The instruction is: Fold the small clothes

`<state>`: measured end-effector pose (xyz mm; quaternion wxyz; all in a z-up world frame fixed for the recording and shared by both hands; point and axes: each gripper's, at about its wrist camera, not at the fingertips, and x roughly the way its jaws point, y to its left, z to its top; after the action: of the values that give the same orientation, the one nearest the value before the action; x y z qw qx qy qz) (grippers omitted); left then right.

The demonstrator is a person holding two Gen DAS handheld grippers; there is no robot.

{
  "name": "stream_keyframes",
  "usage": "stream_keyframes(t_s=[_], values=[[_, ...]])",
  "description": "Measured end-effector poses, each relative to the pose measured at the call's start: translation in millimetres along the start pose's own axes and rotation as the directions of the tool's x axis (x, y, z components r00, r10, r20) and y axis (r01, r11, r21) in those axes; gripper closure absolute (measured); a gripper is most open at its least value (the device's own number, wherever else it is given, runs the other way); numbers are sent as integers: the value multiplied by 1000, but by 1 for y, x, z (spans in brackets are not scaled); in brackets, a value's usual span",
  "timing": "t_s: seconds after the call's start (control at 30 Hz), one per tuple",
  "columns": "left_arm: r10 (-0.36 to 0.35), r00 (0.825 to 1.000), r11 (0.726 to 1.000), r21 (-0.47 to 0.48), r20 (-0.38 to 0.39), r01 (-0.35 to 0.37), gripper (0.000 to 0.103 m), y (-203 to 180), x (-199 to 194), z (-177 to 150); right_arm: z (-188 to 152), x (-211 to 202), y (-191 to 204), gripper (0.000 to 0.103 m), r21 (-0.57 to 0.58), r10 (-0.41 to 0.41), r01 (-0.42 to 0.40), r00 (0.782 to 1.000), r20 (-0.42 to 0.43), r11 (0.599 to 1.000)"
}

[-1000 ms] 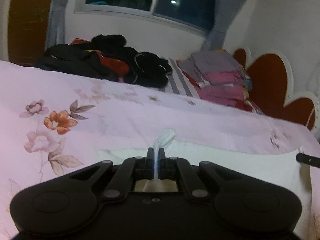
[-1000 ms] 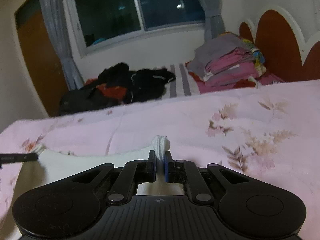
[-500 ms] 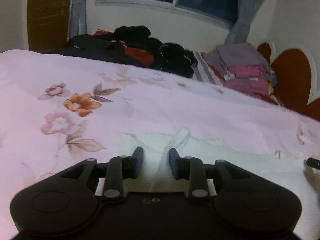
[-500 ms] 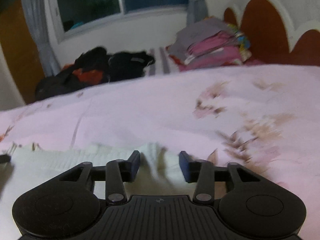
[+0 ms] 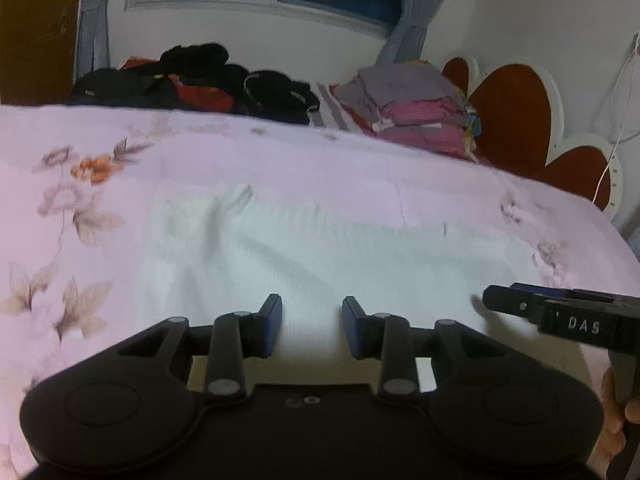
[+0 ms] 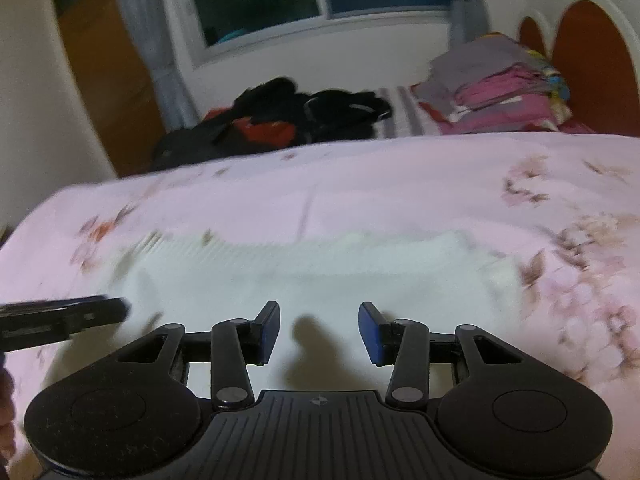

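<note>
A small white ribbed garment (image 5: 328, 252) lies flat on the pink floral bedspread (image 5: 280, 160); it also shows in the right wrist view (image 6: 320, 276). My left gripper (image 5: 311, 320) is open and empty, just above the garment's near edge. My right gripper (image 6: 319, 326) is open and empty, over the garment's near part. The right gripper's tip (image 5: 520, 304) shows at the right edge of the left wrist view. The left gripper's tip (image 6: 80, 312) shows at the left edge of the right wrist view.
A pile of dark clothes (image 5: 200, 80) lies at the back of the bed under the window. A stack of folded pink and grey clothes (image 5: 412, 112) sits at the back right beside the red and white headboard (image 5: 516, 120). A wooden door (image 6: 108, 92) stands at the left.
Both grippers were shut on the garment's edge a second ago. They have opened, let it go and pulled back and up; the garment now lies flat.
</note>
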<state>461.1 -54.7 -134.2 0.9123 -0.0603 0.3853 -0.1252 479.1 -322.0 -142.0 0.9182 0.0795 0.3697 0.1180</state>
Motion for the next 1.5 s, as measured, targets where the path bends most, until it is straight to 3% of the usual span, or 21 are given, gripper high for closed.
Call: stream_keyframes(t_s=[0.1,0.2,0.37,0.53,0.6,0.83,1.03,1.23,1.33,1.5], values=[[40,999,999,-5,-25,-40,69,9,5,-9,-11,5,9,59,-25,-9,8,1000,-20,1000],[47,999,999,-2,-17,-47,71,18,4,-14,-21,16,5,59,-73,-82,79,996,-33,994],[63,998,998,-13,-26,-64,71,20,-2,-15,-21,7,-10,60,-5,-101,101,994,-34,995],[82,996,997,-13,-35,-82,71,19,-8,-18,-31,4,-9,59,-50,-131,129,991,-31,990],[89,995,996,-27,-43,-90,71,17,-14,-17,-27,-3,-9,59,-15,-120,119,992,-39,993],[37,998,998,-44,-58,-40,67,8,-40,-31,-48,-27,11,59,-32,-80,78,996,-48,996],[49,995,997,-53,-92,-54,66,20,-37,-53,-69,-28,9,59,-28,-117,116,990,-74,993],[28,994,997,-64,-104,-35,66,23,-42,-53,-73,-55,18,59,16,-142,143,987,-69,990],[20,994,998,-52,-108,-26,66,25,-43,-54,-86,-52,22,59,-7,-179,179,978,-112,984],[10,993,999,-48,-117,-16,65,25,-47,-56,-87,-57,31,59,10,-206,208,972,-112,978]])
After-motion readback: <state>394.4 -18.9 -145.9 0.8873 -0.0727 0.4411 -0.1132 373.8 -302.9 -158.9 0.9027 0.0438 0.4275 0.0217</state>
